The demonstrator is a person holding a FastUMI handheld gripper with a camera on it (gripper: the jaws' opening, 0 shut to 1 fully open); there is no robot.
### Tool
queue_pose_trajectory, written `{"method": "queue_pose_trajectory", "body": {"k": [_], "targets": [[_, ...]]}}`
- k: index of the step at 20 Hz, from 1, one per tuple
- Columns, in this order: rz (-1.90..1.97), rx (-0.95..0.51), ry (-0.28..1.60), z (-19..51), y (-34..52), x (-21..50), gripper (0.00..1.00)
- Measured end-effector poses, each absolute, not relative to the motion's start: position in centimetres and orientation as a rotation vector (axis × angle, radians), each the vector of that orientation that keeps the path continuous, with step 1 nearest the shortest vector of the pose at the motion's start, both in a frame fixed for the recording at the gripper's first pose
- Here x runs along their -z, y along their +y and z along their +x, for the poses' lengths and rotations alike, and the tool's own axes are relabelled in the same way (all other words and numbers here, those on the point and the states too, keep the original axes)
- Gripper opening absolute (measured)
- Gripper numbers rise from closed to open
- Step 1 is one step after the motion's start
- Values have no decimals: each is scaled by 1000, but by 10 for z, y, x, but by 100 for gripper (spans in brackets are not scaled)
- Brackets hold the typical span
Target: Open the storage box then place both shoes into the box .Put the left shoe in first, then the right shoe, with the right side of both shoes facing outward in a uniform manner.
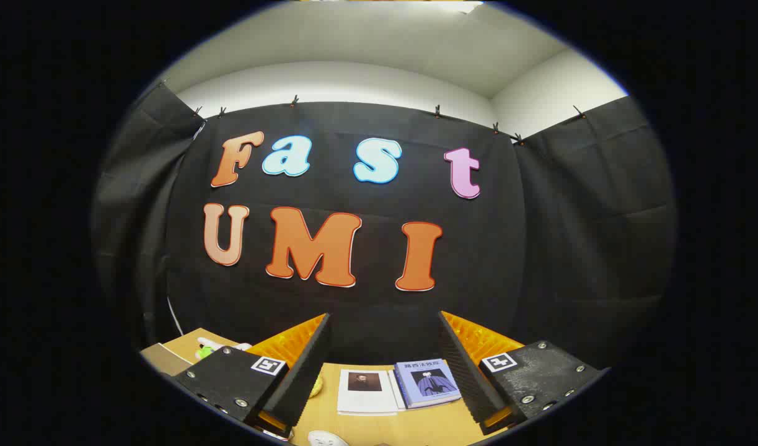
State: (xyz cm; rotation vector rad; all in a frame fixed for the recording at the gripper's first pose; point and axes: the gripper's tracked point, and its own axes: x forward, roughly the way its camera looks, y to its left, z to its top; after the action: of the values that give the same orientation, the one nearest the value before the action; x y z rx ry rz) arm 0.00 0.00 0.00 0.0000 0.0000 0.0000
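Fingers (304,371) stand wide apart on our gripper (385,365), holding nothing. Between them on the table (416,427) we see 2 books (397,387) side by side, and a white rounded thing (327,439) nearest us, too cropped to name. Beyond the left finger lies a small green-and-white item (208,348). We cannot spot box or shoes; we judge opening not yet begun. Next we need to tilt down and find the box.

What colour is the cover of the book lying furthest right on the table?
Blue, seen in the gripper view between the open fingers.
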Motion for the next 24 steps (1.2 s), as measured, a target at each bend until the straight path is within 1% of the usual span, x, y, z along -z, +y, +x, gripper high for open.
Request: {"method": "queue_pose_trajectory", "body": {"k": [7, 16, 19, 24], "targets": [[53, -72, 15, -2, 25, -2, 99], [60, -92, 33, -3, 28, 0, 99], [90, -137, 84, -9, 49, 19, 99], [175, -267, 274, -15, 93, 80, 100]]}}
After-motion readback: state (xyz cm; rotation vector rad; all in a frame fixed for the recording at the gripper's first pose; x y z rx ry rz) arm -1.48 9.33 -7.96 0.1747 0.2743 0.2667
